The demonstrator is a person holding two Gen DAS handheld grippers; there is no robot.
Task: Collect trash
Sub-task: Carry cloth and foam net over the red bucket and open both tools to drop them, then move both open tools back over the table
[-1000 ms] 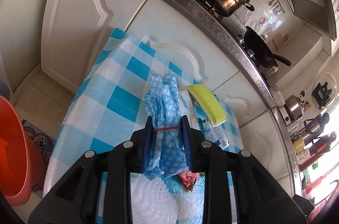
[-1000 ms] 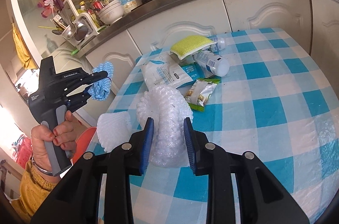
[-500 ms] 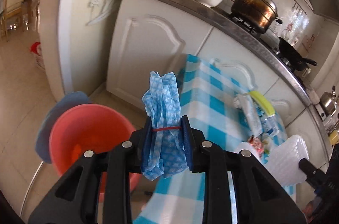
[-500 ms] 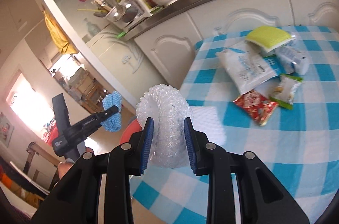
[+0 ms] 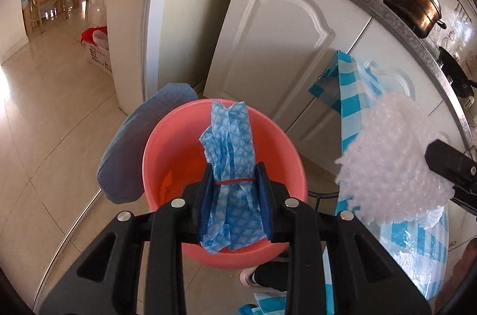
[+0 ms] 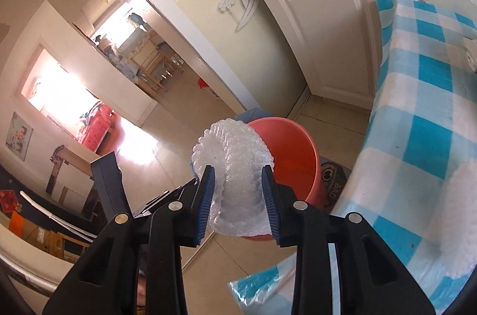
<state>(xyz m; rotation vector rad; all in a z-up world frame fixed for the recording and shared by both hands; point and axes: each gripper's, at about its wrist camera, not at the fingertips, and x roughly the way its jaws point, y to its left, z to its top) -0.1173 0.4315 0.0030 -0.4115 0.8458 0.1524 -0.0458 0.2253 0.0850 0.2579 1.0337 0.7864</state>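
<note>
A salmon-red bucket (image 5: 167, 154) stands on the floor beside the table. My left gripper (image 5: 234, 169) hangs over its mouth, shut on a folded blue patterned cloth (image 5: 229, 136) bound with a red rubber band. In the right wrist view my right gripper (image 6: 237, 172) holds a curled roll of clear bubble wrap (image 6: 232, 148) just short of the bucket (image 6: 295, 154). Its jaws are opening, and the wrap still fills the gap between the pads. The same bubble wrap (image 5: 393, 154) shows at the right of the left wrist view.
The table with its blue-and-white checked cloth (image 6: 432, 94) stands right of the bucket, with a white foam piece (image 6: 459, 219) on it. White cupboard doors (image 5: 283, 46) rise behind. A blue-grey cushion (image 5: 125, 154) leans behind the bucket. A dark mat (image 6: 334, 178) lies on the tiled floor.
Both grippers have swung left off the table, each with its load. The bucket has come from the edge of view to right under the left gripper. The right jaws have widened slightly.
</note>
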